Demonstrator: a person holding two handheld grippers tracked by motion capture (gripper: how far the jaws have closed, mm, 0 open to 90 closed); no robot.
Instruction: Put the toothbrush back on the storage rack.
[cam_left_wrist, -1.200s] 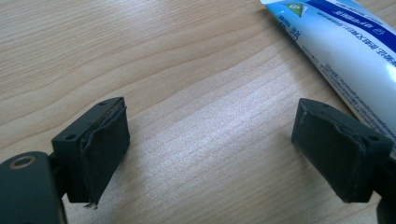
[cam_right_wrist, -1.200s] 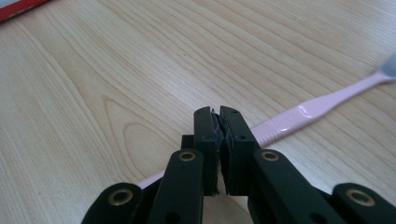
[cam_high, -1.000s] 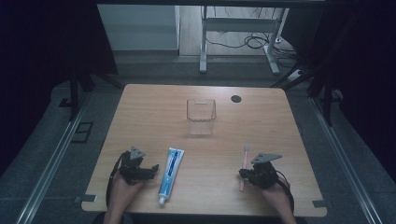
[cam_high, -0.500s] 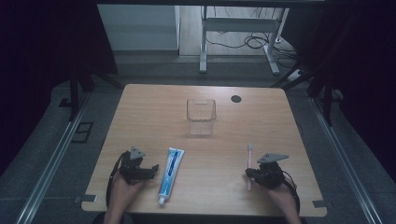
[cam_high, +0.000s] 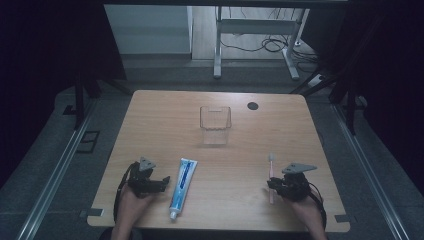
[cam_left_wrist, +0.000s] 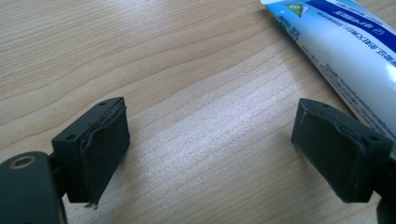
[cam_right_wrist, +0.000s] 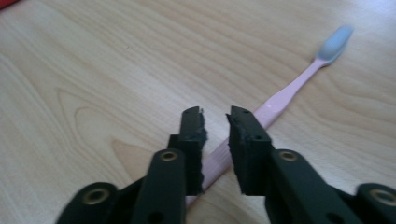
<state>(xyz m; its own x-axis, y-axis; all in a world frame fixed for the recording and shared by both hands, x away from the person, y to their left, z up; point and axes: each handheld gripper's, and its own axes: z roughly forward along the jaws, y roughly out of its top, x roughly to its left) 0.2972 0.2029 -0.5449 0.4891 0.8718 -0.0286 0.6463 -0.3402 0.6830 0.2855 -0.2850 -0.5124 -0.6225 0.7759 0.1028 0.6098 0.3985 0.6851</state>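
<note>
The right gripper (cam_high: 281, 184) is low over the near right part of the light wooden desk (cam_high: 150, 120). Its jaws have just been opening: there is now a narrow gap between them, and the handle of the pink plastic toothbrush with a pale blue head (cam_right_wrist: 299, 84) passes through this gap. The pads do not seem to press on it. The toothbrush lies flat on the desk, with its head pointing to the far side.

The left gripper (cam_high: 159, 182) rests on the near left part of the desk. Its jaws are wide apart, with only bare wood between them. The white and blue toothpaste tube (cam_high: 183, 186) lies just beside it, on the inner side.

A clear square plastic cup (cam_high: 215, 123) stands at the middle of the desk, well apart from both grippers.
</note>
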